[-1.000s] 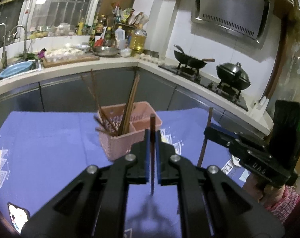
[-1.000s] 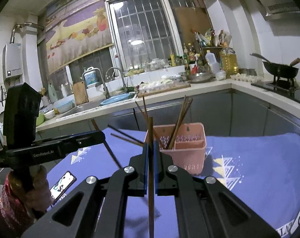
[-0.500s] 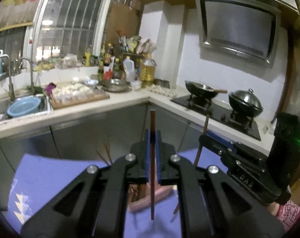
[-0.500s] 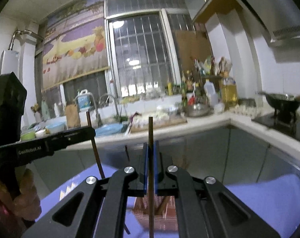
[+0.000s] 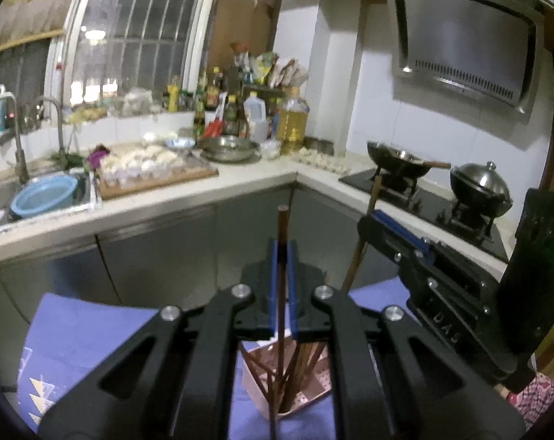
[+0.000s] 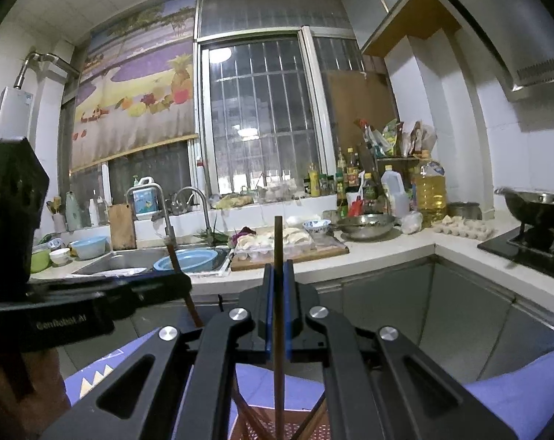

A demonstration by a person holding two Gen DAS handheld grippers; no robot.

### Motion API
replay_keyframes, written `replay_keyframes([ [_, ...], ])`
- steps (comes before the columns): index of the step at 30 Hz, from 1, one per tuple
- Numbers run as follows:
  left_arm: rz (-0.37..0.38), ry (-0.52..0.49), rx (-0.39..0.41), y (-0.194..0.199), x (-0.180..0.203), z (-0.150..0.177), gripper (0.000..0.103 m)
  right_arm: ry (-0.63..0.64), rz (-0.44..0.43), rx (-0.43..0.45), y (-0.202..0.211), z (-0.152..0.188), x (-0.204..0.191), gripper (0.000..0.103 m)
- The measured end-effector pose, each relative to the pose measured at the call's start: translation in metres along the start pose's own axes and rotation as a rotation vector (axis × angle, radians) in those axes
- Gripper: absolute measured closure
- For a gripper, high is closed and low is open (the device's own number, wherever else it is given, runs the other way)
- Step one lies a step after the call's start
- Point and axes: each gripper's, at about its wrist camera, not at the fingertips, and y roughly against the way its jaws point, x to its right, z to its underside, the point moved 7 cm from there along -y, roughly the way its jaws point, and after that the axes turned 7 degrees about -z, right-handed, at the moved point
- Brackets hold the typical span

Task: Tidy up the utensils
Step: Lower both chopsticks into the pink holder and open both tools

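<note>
L gripper: black two-finger left gripper (image 5: pixel 282 286) was clamped on a thin dark-brown wooden chopstick (image 5: pixel 281 275) — stick pinched mid-length between the blue pads, no gap.
R gripper: black two-finger right gripper (image 6: pixel 278 308) likewise closed on a second dark-brown wooden chopstick (image 6: pixel 278 293), also held mid-length.
Where: both sticks were up in the air, directly over the pink perforated plastic utensil basket (image 5: pixel 306 399) on the purple patterned tablecloth (image 5: pixel 82 333); basket already held several chopsticks, leaning.
Axis: L stick's long axis ran near vertical — top end above the pads, lower end down w/in the basket's outline; whether it touched the bottom, can't tell. R stick about the same, lower end cut off at frame edge.
Risk 1: lower ends prob. could snag the leaning sticks or the divider, pivoting the stick in the pads.
Risk 2: letting go too high — stick might bounce out or tip the light basket.
Risk 3: the two grippers were close together; a bump could knock either stick askew.
</note>
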Motion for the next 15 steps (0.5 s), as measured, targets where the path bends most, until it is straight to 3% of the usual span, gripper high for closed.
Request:
replay_keyframes([
  [3,0.004,0.005,-0.043,-0.017,-0.004,0.018,0.099,0.005,0.002,-0.028,-0.008,0.021,0.001,0.098],
  [9,0.008,-0.037,-0.174,-0.046,0.010,0.064,0.098,-0.001,-0.012,-0.169,-0.026,0.082,0.003,0.098],
  [12,-0.004,-0.062,-0.173,-0.042,0.014,0.069,0.098,-0.069,-0.023,-0.255,-0.029,0.107,0.008,0.096],
  [15,-0.011,-0.036,-0.135,-0.025,0.010,0.058,0.098,-0.122,-0.038,-0.250,-0.014,0.105,0.007,0.086],
])
